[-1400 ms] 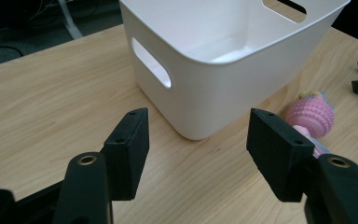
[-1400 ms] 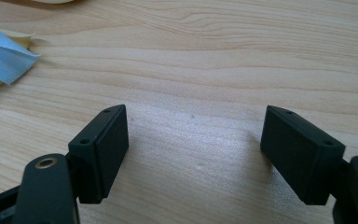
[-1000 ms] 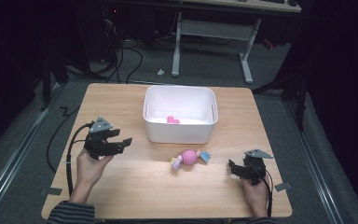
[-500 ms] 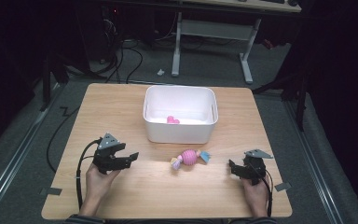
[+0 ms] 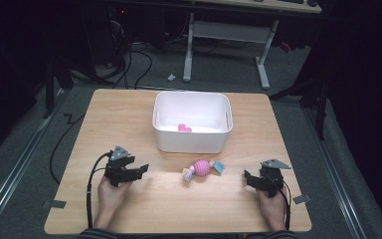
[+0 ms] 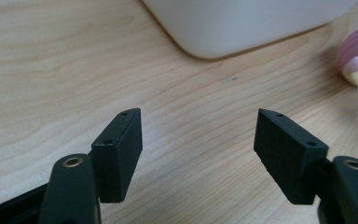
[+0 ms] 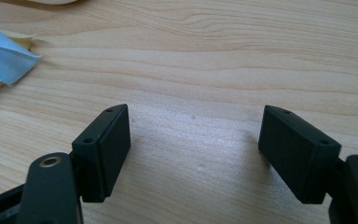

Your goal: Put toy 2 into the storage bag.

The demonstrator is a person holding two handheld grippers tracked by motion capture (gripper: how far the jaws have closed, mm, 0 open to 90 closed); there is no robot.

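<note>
High view: white bin (image 5: 191, 144) (pink piece (image 5: 184, 128) inside) behind toy (image 5: 203, 168).

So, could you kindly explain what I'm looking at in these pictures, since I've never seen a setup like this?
A person sits at a wooden table, holding a hand-operated gripper in each hand. The high view looks down from above: the left gripper and the right gripper flank a pink candy-shaped toy, lying in front of a white bin that holds a small pink item. The other two pictures come from cameras riding on each gripper, looking along its black jaws. Both grippers are open and hold nothing.
</note>
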